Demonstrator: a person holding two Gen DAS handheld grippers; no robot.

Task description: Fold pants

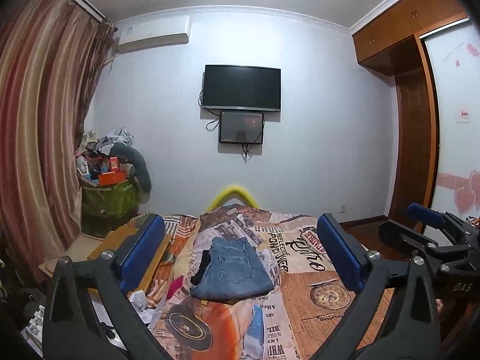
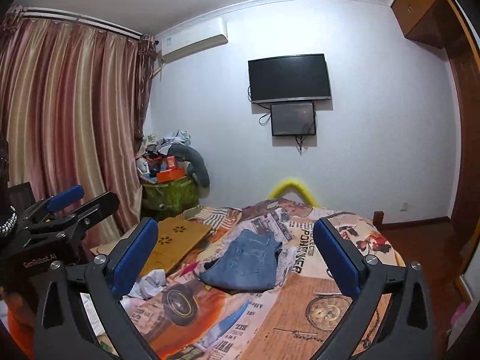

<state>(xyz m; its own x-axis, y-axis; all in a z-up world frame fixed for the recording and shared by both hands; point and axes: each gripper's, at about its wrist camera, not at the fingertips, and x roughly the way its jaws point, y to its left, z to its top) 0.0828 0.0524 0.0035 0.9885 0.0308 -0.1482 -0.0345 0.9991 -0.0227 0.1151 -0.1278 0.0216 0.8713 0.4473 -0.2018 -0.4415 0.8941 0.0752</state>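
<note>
Blue-padded fingers of the left hand-held gripper [image 1: 240,252] frame the near view, spread wide with nothing between them; the right hand-held gripper [image 2: 237,252] is just as wide and empty, riding alongside to the left one's right. Ahead of both, between the fingers and well clear of them, the pants [image 1: 232,265] lie on the bed [image 1: 315,294] as a compact blue denim bundle, back pocket up, already doubled over, so the fold looks finished or nearly so. A dark scrap pokes out at the bundle's left edge; what it is cannot be told. Risk from here, as I judge it: the printed bedcover is rumpled beneath the denim, so a finger reaching low could snag the cover or drag the top layer and spill the stack. White crumpled cloth [image 1: 144,303] near the left finger could also get caught.
</note>
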